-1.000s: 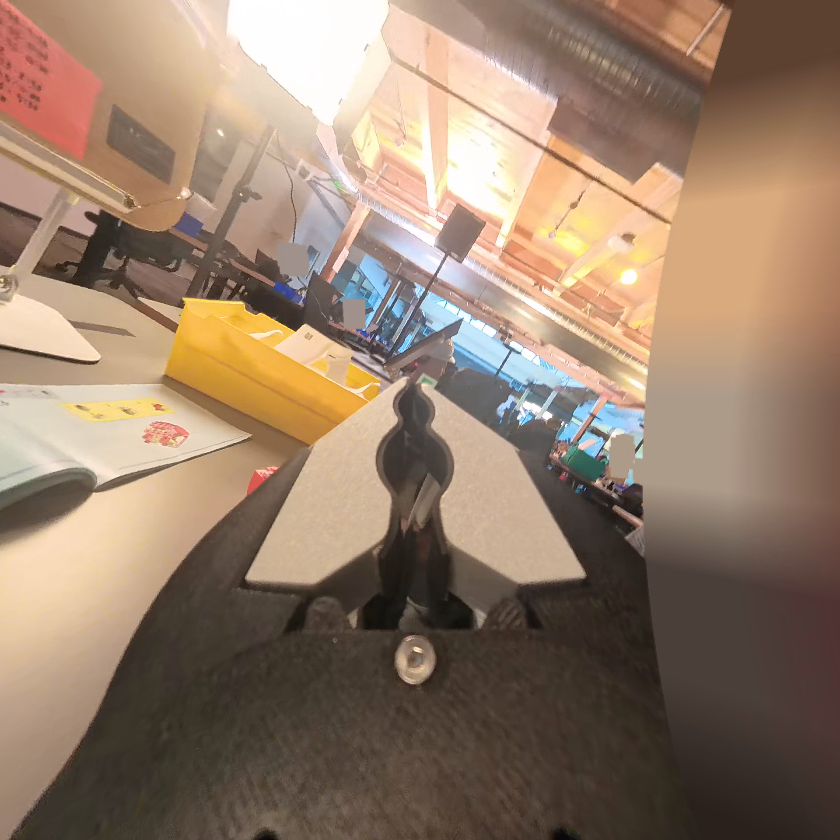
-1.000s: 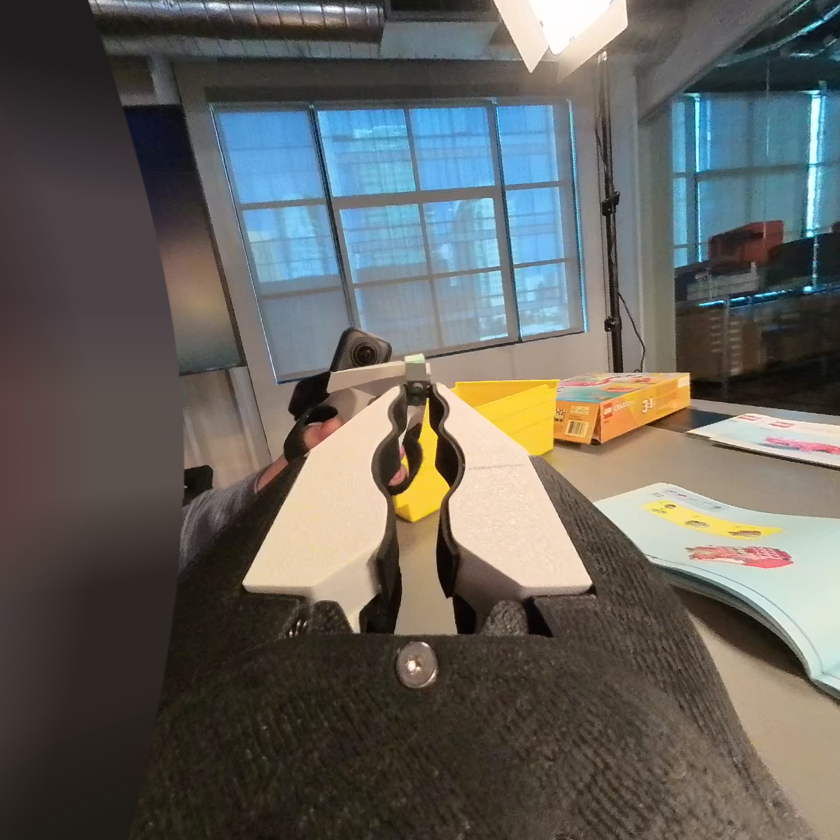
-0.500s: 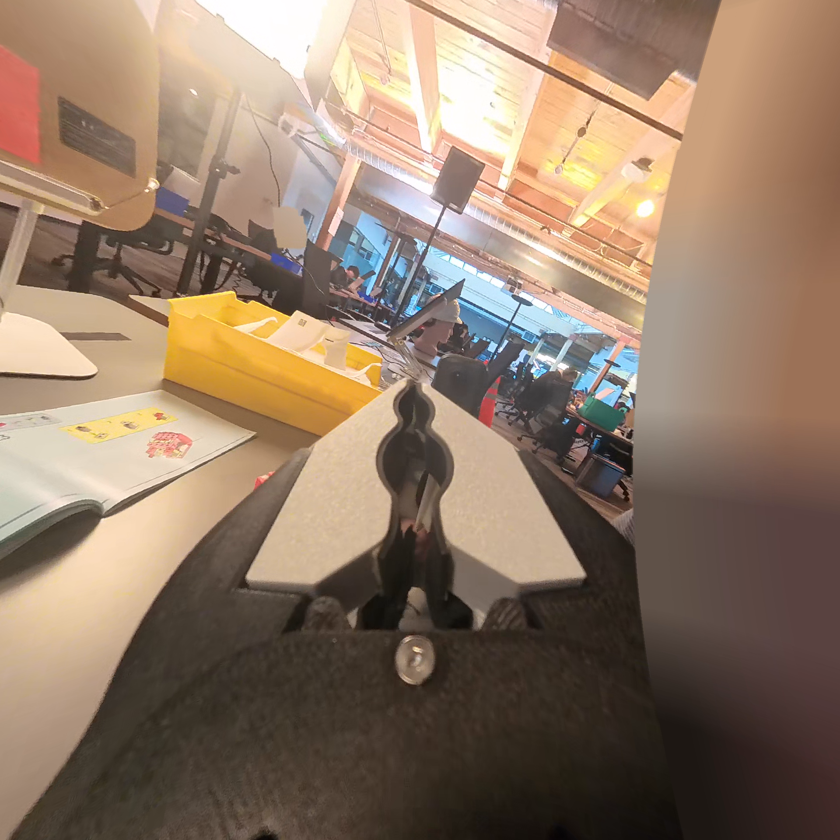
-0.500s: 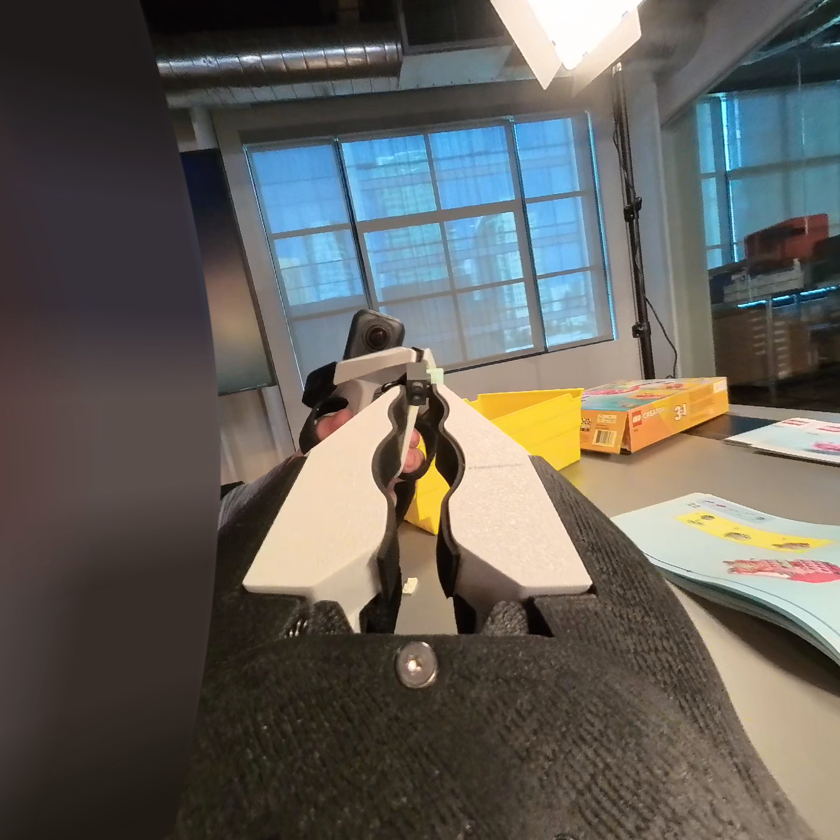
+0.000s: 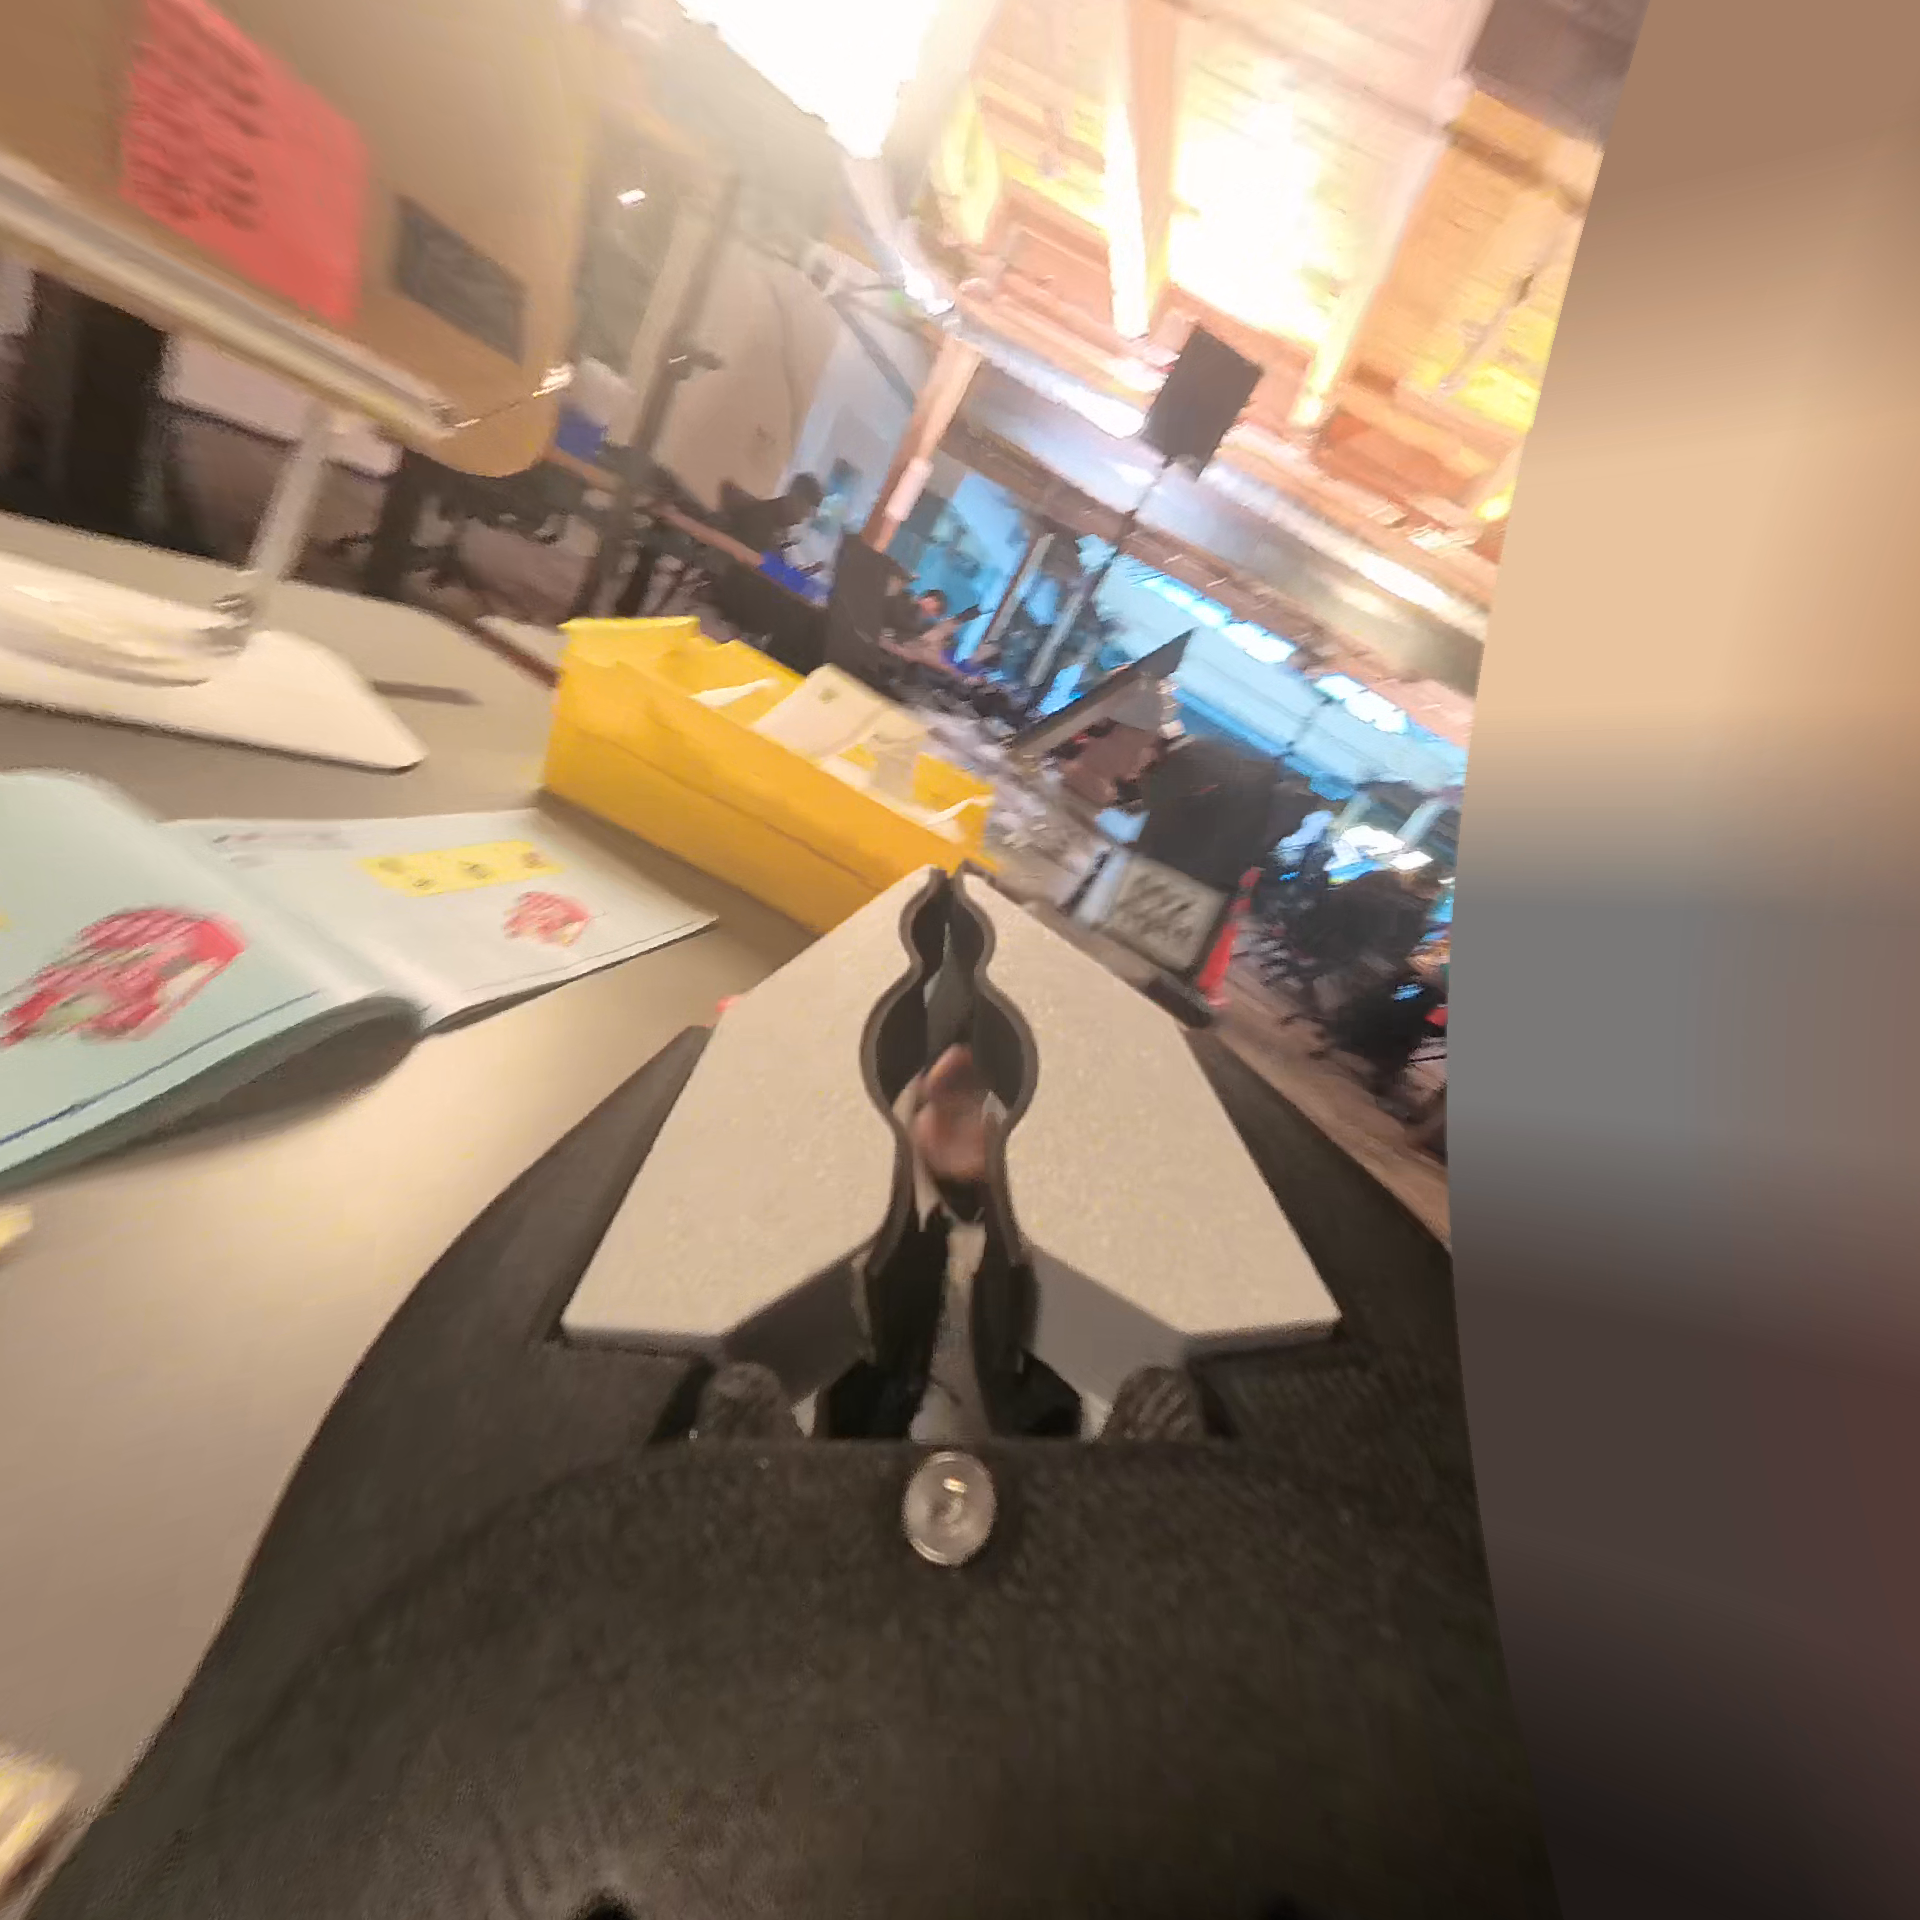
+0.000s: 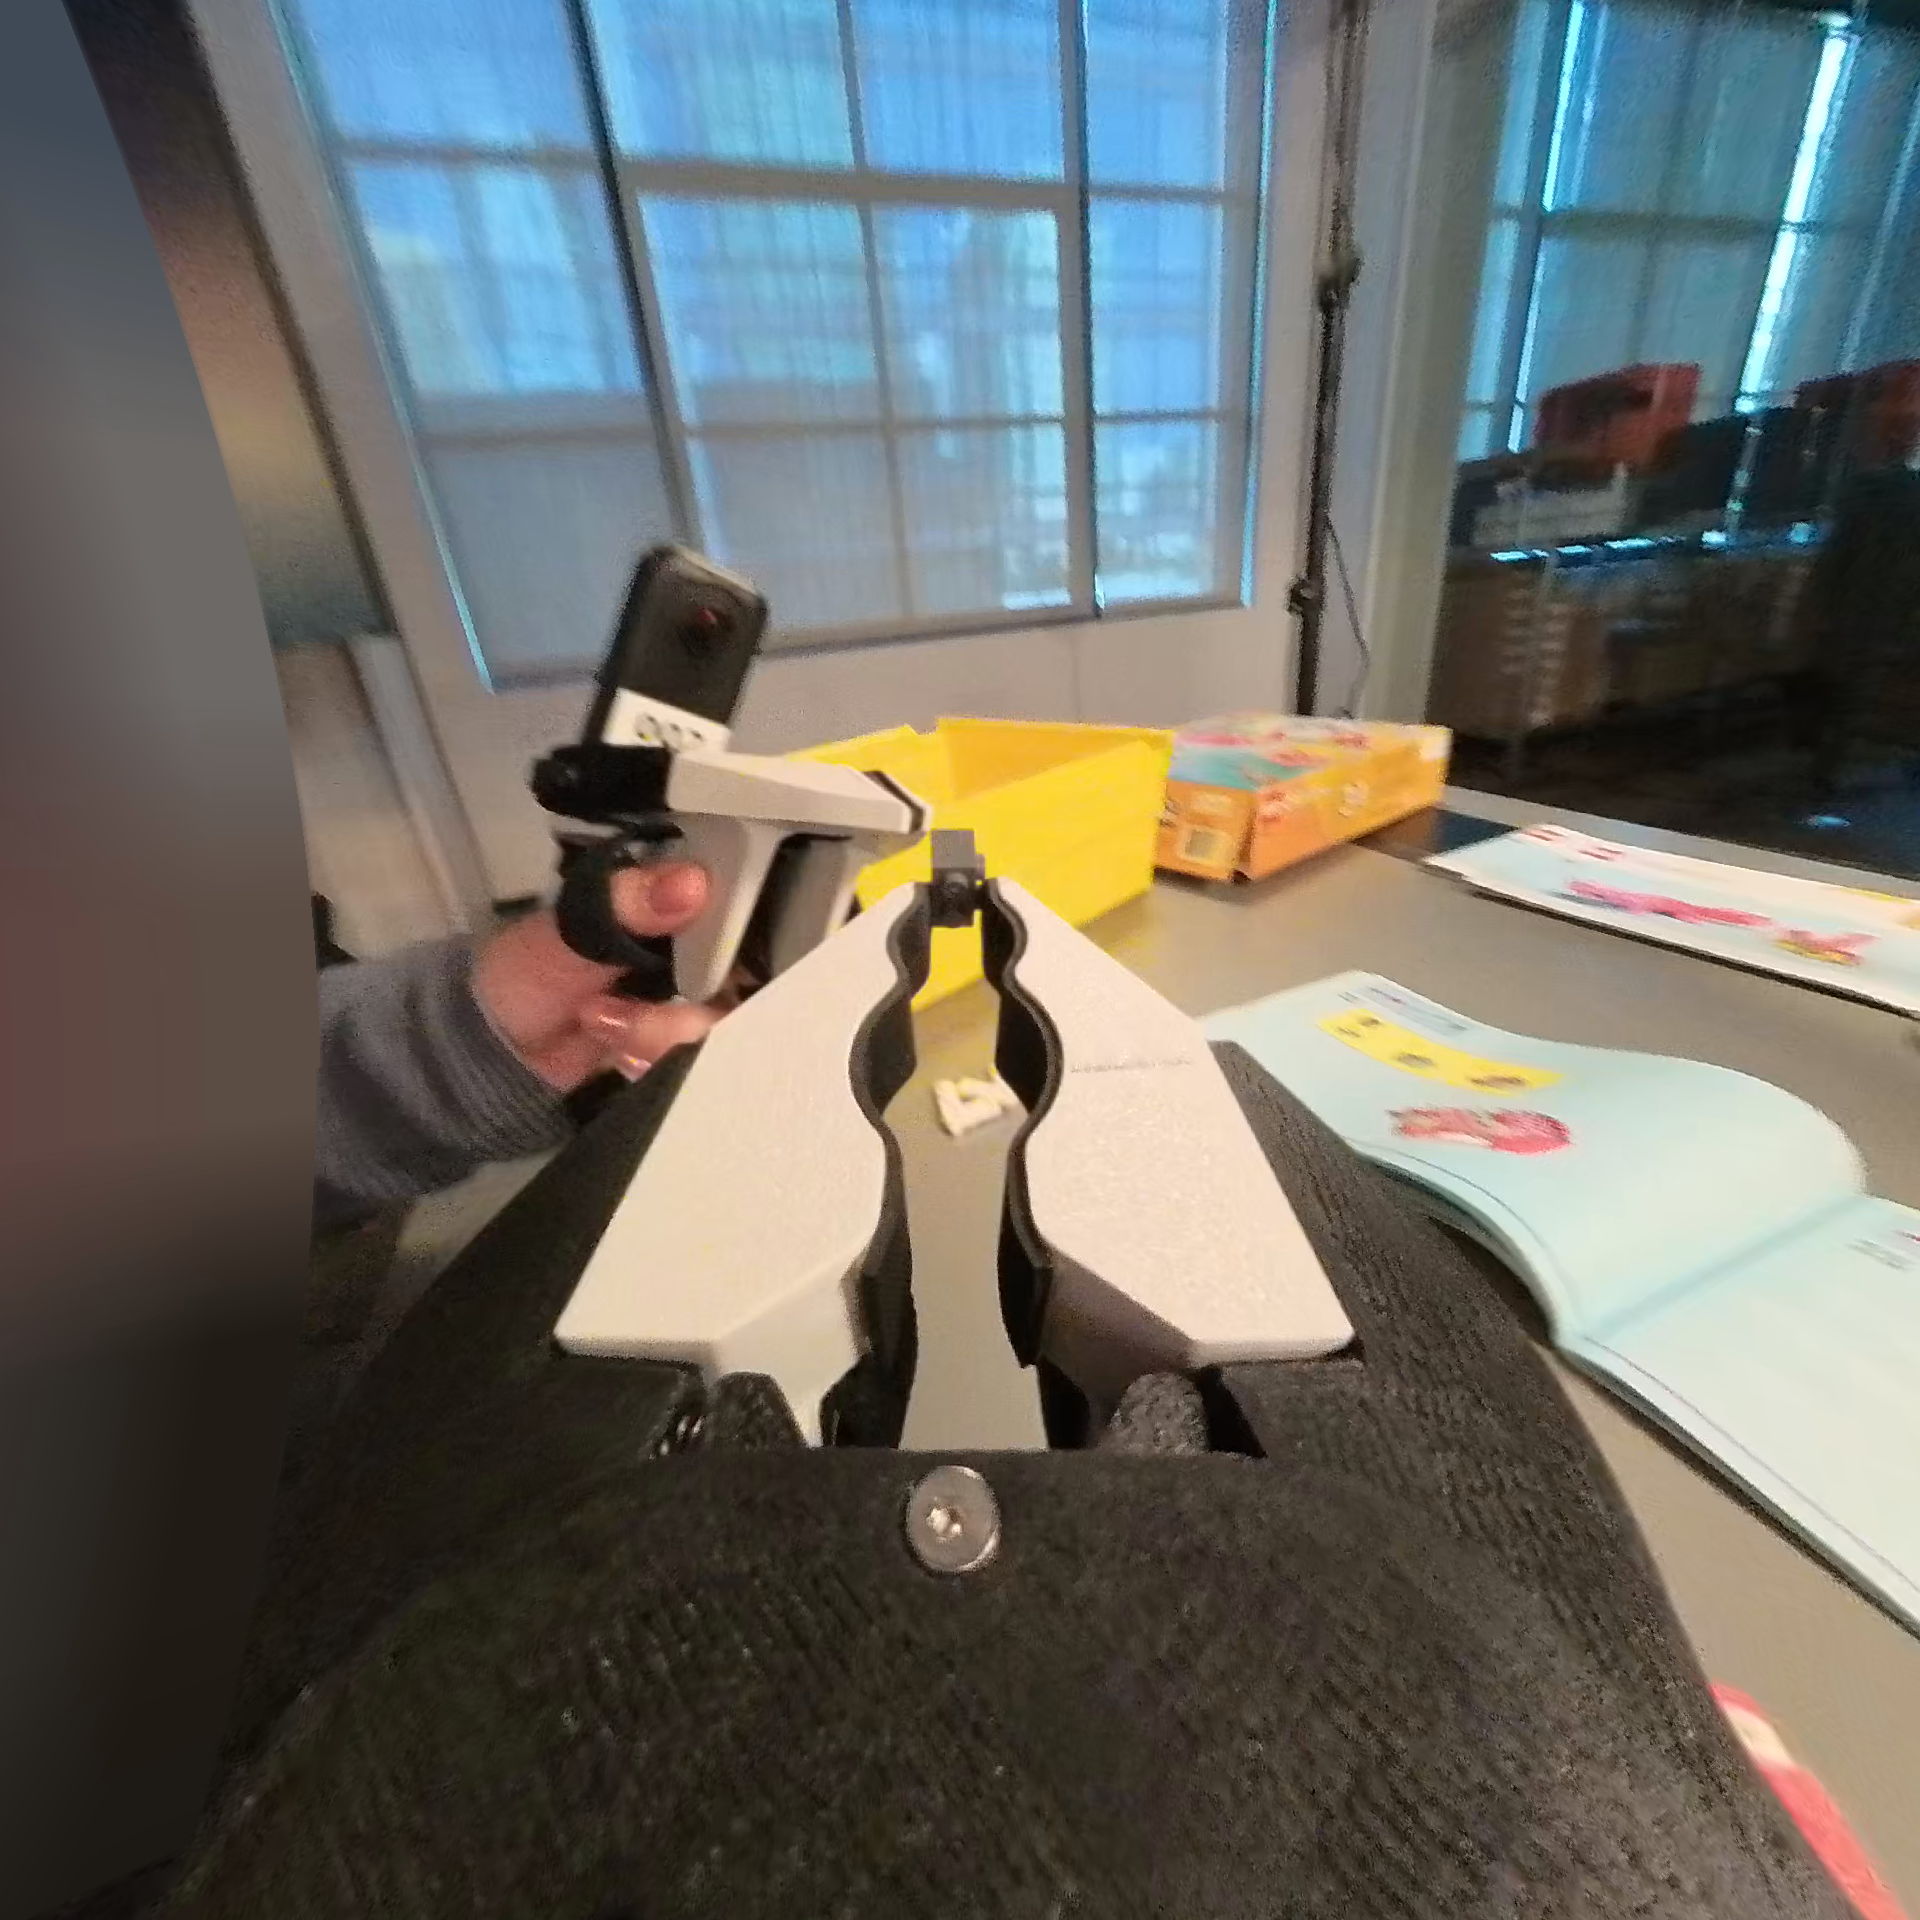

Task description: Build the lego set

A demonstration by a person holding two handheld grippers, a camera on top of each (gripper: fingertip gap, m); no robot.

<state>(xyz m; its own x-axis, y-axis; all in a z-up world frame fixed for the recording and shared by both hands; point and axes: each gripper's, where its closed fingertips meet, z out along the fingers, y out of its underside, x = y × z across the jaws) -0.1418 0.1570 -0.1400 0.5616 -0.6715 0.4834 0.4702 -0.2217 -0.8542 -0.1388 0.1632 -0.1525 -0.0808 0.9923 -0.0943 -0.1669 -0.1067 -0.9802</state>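
My right gripper [image 6: 954, 906] is shut on a small dark grey brick [image 6: 954, 868], which sticks up from between its two pads above the grey table [image 6: 1351, 935]. My left gripper [image 5: 945, 885] is shut, pads together, with nothing showing between its tips. It also shows in the right wrist view [image 6: 902, 816], held by a hand [image 6: 582, 977], its tips just up and left of the dark brick and not touching it. A small white piece [image 6: 971, 1096] lies on the table below my right fingers.
A yellow bin [image 5: 727, 800] holding white pieces stands behind, also in the right wrist view [image 6: 1049, 821]. An open light blue booklet [image 5: 312, 935] [image 6: 1558, 1143] lies on the table. An orange box [image 6: 1299, 790] sits beside the bin. A white stand base [image 5: 260, 696] is far left.
The left gripper has drawn back from the right gripper's tips, up and to the left. A small light green bit seen at the tips earlier no longer shows. Both views swung downward.
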